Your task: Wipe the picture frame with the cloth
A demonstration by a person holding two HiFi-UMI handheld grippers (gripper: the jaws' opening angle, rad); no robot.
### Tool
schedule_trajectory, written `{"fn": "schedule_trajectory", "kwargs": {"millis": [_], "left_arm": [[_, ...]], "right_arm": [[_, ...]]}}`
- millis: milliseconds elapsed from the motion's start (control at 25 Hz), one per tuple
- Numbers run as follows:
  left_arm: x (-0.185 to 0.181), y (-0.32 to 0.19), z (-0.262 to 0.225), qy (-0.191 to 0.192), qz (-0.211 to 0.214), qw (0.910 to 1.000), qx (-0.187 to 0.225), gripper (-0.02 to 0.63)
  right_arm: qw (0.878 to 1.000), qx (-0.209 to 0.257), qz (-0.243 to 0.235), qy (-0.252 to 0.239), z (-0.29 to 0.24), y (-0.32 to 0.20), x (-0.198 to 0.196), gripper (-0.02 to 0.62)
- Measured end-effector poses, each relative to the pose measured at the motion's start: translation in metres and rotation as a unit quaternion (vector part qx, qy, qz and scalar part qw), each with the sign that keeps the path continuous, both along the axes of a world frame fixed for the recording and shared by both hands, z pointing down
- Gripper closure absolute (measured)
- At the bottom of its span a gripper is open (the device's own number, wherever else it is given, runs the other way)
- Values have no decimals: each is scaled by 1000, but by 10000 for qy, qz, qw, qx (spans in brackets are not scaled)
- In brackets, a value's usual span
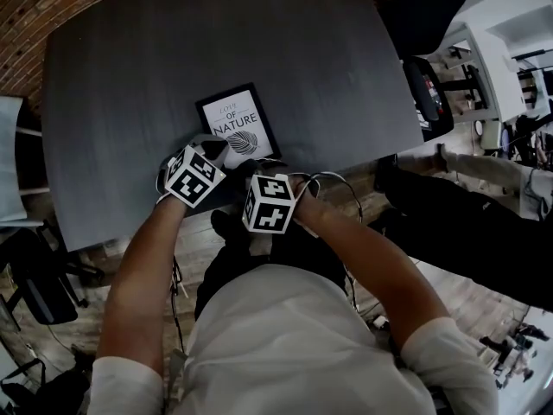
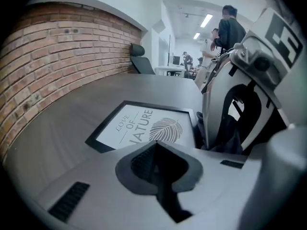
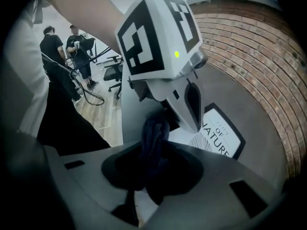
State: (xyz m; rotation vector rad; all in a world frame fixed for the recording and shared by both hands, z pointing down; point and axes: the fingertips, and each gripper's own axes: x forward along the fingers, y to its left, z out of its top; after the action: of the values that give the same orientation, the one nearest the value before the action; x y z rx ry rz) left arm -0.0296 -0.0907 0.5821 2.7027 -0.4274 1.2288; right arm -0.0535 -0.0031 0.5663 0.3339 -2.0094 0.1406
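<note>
A black picture frame [image 1: 238, 126] with a white print lies flat on the dark grey table [image 1: 130, 76], near its front edge. In the left gripper view the frame [image 2: 144, 127] is just ahead of my left gripper [image 2: 156, 150], which is shut with nothing between its jaws. That gripper [image 1: 218, 148] is at the frame's near left corner. My right gripper [image 3: 153, 162] is shut on a dark blue cloth [image 3: 152, 133], bunched and sticking up from its jaws. It hovers at the frame's near edge [image 1: 257, 169], close beside the left gripper [image 3: 163, 47].
A curved brick wall [image 2: 53, 66] stands behind the table. A black office chair [image 1: 428, 93] is at the table's right end. People stand farther off on the wooden floor [image 3: 98, 114], with cables near them.
</note>
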Motion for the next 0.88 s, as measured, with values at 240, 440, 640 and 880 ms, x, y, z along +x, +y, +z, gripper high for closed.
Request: {"fn": "schedule_trajectory", "kwargs": {"millis": [240, 440, 640, 880], "left_arm": [[-1, 0, 1, -2, 87, 9999, -147, 598], [0, 0, 0, -7, 79, 9999, -151, 598], [1, 1, 1, -53, 92, 9998, -158, 598], [2, 0, 1, -70, 96, 9998, -162, 598]], "right_arm": [[9993, 253, 31, 266, 2, -11, 18, 488], [9986, 286, 240, 382, 3, -15, 38, 488], [9968, 325, 515, 525, 4, -19, 64, 488], [9930, 371, 873, 700, 4, -24, 92, 488]]}}
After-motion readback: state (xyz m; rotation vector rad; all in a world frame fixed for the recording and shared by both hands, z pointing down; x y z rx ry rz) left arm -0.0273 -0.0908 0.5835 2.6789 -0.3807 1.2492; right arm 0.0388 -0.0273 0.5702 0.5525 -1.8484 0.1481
